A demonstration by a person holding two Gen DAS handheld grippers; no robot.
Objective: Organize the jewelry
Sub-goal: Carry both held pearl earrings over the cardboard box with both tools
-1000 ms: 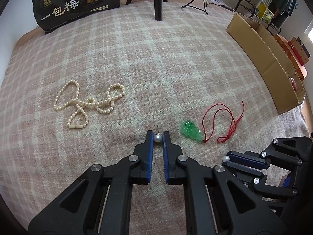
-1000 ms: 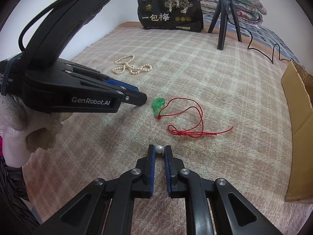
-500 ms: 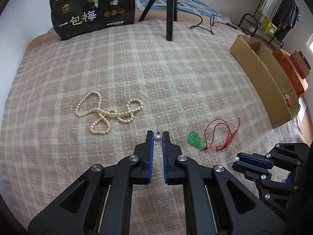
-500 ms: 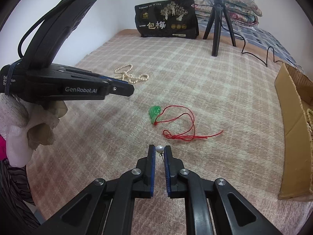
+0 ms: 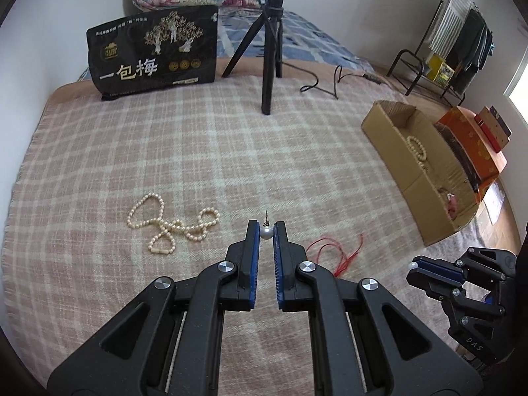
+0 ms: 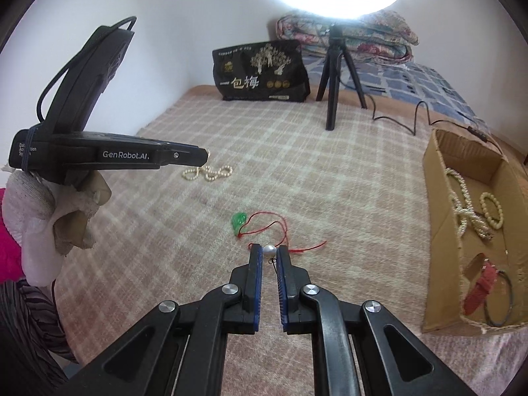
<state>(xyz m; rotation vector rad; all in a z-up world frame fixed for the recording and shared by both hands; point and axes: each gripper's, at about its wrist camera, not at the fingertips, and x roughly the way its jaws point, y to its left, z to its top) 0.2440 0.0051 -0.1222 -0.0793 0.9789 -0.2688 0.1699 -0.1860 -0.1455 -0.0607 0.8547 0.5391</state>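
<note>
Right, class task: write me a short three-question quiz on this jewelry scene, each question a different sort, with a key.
1. True or false: the left gripper and the right gripper each pinch a pearl earring between their fingers.
2. Multiple choice: where does the green pendant on the red cord lie?
A. inside the cardboard box
B. on the plaid blanket
C. in the left gripper
3. Fill in: the long pearl necklace still on the plaid blanket lies to the ____ of the left gripper in its own view.

Key:
1. True; left pearl earring, right pearl earring.
2. B; the cardboard box holds other bead strands.
3. left
</note>
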